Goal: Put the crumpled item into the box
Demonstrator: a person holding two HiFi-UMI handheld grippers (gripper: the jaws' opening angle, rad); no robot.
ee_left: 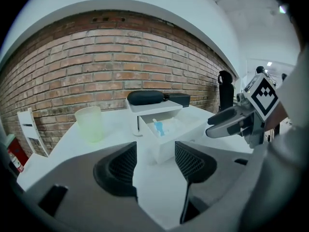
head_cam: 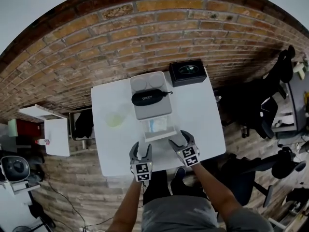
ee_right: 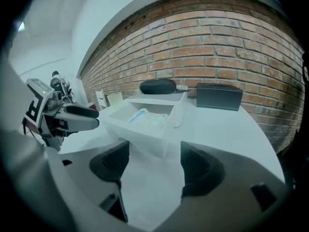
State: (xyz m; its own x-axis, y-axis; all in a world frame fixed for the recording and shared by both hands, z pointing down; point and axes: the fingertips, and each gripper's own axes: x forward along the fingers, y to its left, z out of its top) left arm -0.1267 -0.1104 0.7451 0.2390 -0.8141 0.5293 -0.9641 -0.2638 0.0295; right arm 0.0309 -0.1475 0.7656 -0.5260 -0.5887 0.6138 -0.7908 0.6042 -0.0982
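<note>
Crumpled item [head_cam: 157,125] already lies in the open box [head_cam: 157,137].
Left gripper [head_cam: 140,150] and right gripper [head_cam: 180,140] hover at its front, jaws wide apart and empty; probably only pushing it shut remains.

White table [head_cam: 203,124] holds drawer box [head_cam: 153,111], black box [head_cam: 187,72], what seems a cup [head_cam: 115,119].

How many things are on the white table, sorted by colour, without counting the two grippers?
Black: 2, the pouch and the black box.
White: 2, the drawer box and the crumpled item in it.
Pale green: 1, the cup.
Total: 5.
</note>
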